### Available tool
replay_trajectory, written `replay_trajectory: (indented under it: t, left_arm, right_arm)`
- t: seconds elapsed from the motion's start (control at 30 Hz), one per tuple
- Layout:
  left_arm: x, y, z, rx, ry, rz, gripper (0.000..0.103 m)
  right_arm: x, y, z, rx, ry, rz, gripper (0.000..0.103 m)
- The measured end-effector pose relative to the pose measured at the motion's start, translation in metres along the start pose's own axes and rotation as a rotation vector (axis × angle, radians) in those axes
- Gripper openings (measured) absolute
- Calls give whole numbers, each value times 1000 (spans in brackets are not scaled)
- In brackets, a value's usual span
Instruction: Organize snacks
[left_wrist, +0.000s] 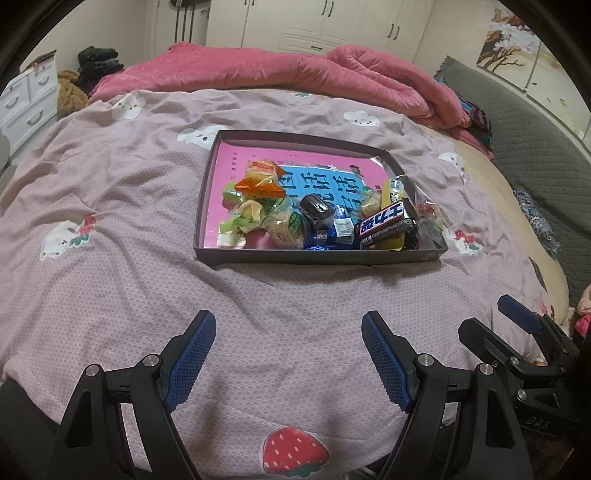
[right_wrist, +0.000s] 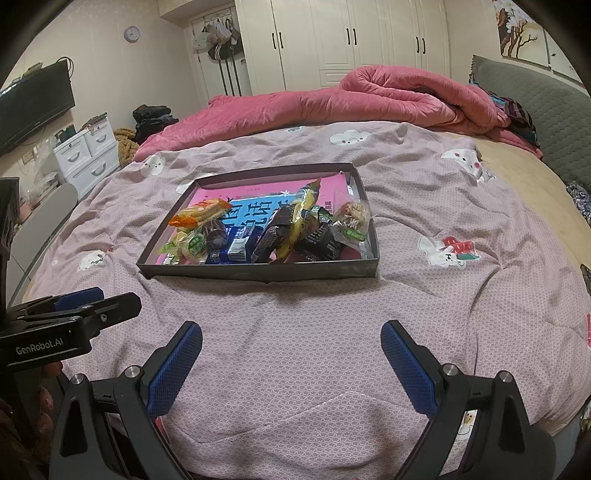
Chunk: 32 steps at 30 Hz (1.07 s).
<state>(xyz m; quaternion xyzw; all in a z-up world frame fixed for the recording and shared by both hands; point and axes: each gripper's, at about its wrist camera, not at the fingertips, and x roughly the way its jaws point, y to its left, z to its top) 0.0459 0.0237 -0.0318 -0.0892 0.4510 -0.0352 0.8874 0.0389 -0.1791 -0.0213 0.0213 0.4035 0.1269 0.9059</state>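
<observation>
Your left gripper (left_wrist: 289, 325) is wide open, blue pads (left_wrist: 194, 354) spread apart, nothing between them, pointing forward and held low. Your right gripper (right_wrist: 291, 334) is the same: jaws spread, empty, blue pads (right_wrist: 406, 365) facing each other, level with the left. They sit side by side, close but apart; each one shows at the edge of the other's wrist view.

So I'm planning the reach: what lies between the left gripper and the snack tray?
Only bare bedspread lies between the left gripper and the snack tray, per the left wrist view.
</observation>
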Motion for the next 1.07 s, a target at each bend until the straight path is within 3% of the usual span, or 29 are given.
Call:
replay_trajectory:
  t: [0.6, 0.9, 1.07]
  left_arm:
    - [-3, -4, 1, 22, -11, 22, 82]
    - [1, 13, 6, -57, -27, 65, 82]
    - [10, 44, 18, -113, -51, 74, 82]
  right_arm:
    - [3, -4, -2, 16, 13, -11, 98]
    - [12, -19, -2, 58, 12, -26, 98]
    - [24, -51, 10, 121, -16, -44, 98]
